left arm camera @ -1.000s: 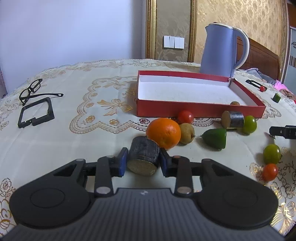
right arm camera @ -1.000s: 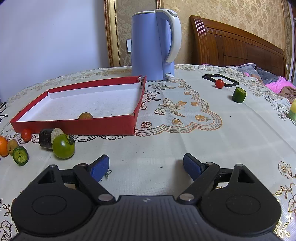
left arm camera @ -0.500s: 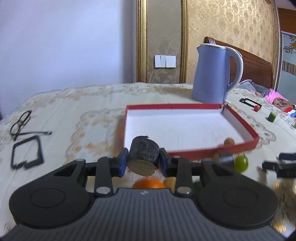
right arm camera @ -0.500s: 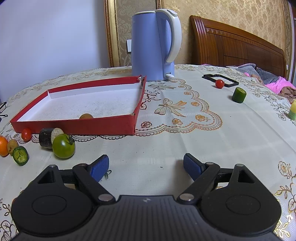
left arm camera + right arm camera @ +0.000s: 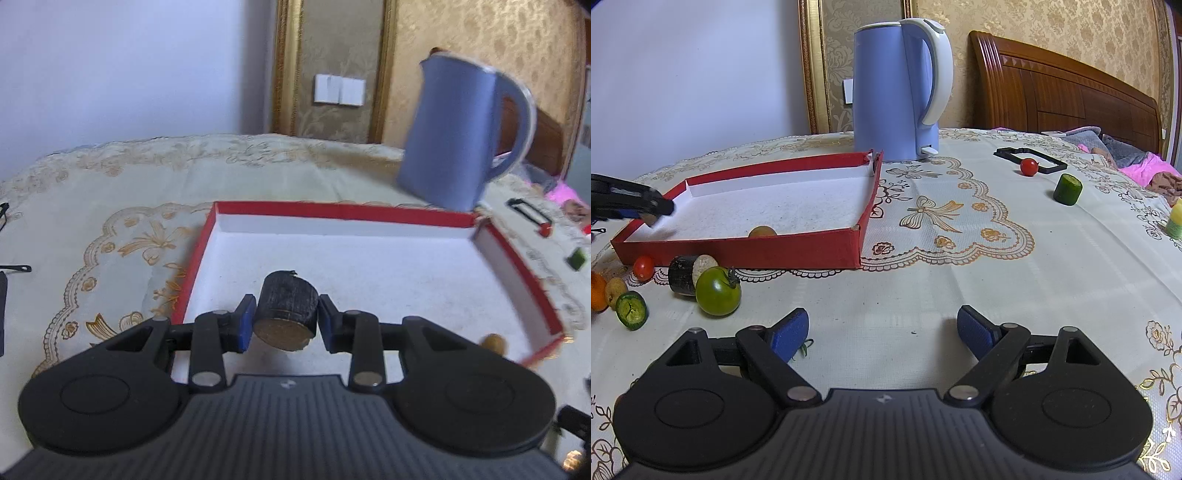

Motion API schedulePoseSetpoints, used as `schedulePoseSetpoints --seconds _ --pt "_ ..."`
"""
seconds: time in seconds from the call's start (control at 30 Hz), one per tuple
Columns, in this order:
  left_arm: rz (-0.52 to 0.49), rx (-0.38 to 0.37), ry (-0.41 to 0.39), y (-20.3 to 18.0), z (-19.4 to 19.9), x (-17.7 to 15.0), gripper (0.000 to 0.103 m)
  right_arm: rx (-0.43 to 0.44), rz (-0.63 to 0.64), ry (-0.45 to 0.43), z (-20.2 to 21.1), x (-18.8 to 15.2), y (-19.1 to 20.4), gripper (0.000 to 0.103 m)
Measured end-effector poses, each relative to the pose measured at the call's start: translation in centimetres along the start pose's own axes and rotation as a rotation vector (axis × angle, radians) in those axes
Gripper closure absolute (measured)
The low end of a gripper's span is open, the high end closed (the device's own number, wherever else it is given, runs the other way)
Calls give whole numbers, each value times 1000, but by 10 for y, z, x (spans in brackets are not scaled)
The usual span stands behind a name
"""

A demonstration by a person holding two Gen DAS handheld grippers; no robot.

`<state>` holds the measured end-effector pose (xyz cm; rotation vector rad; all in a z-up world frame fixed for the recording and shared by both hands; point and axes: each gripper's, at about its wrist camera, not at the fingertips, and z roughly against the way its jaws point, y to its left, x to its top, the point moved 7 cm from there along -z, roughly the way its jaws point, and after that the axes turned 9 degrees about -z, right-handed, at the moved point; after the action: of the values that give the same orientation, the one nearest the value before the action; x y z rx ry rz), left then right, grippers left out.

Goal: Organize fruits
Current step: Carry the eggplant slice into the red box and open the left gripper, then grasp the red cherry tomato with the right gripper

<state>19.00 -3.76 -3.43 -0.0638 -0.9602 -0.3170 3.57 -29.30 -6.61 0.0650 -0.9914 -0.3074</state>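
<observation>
Left wrist view. Item 1: left gripper [image 5: 285, 325], blue pads clamped on a dark-skinned cut fruit piece [image 5: 287, 314], pale cut face toward the camera. A second ago this piece sat on the cloth among the other fruit at the front wall of the red box; half a second ago it was lifted just short of that wall. Now it hangs over the white floor of the red box [image 5: 517, 262], near the 7 o'clock corner. Frame is motion-blurred, so height above the floor cannot be told. Judgement: carry nearly done; release into the box is the step in hand.

Item 2: small brown fruit [image 5: 493, 343], inside the box at 4 o'clock, against the wall. Unmoved.

Item 3: blue kettle [image 5: 454, 136], beyond the box at 1 o'clock.

Right wrist view. Item 4: right gripper [image 5: 882, 334], fingers spread wide, holding nothing, low over the tablecloth [image 5: 960, 266]. Unchanged through the last second.

Item 5: loose fruit outside the box, at 9 to 10 o'clock: green tomato [image 5: 717, 291], a second dark cut piece [image 5: 683, 275], red cherry tomato [image 5: 643, 267], green cut piece [image 5: 631, 310], part of an orange [image 5: 597, 291]. Farther off at 1 o'clock: another cherry tomato [image 5: 1029, 167] and a green cylinder piece [image 5: 1068, 189].

Judgement: one fruit boxed, one arriving, most pending.
</observation>
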Motion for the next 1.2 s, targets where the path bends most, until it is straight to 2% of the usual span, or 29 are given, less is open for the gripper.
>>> schedulePoseSetpoints --seconds 0.2,0.43,0.5,0.57,0.67,0.87,0.93,1.0,1.1,1.2 --pt "-15 11 0 -2 -4 -3 71 0 -1 -1 0 0 0 15" --pt "-29 26 51 -5 -10 -6 70 0 -5 -3 0 0 0 15" --pt "-40 44 33 -6 -7 -5 59 0 -4 -3 1 0 0 15" --pt "-47 43 17 -8 -4 -4 41 -1 -3 -3 1 0 -1 15" --pt "-50 69 -10 -7 2 -2 38 0 -4 -3 1 0 -1 15" --pt "-73 128 -128 -2 49 6 38 -2 -1 -3 0 0 -1 15" --pt "-93 147 -157 2 71 2 33 -3 1 -3 0 0 -1 15" --pt "-90 161 -162 9 89 -8 27 -3 1 -3 0 0 -1 15" --pt "-50 169 -158 25 111 -29 24 -3 1 -3 1 0 -1 15" --pt "-27 216 -157 41 128 -51 23 -7 5 -3 1 0 0 15"
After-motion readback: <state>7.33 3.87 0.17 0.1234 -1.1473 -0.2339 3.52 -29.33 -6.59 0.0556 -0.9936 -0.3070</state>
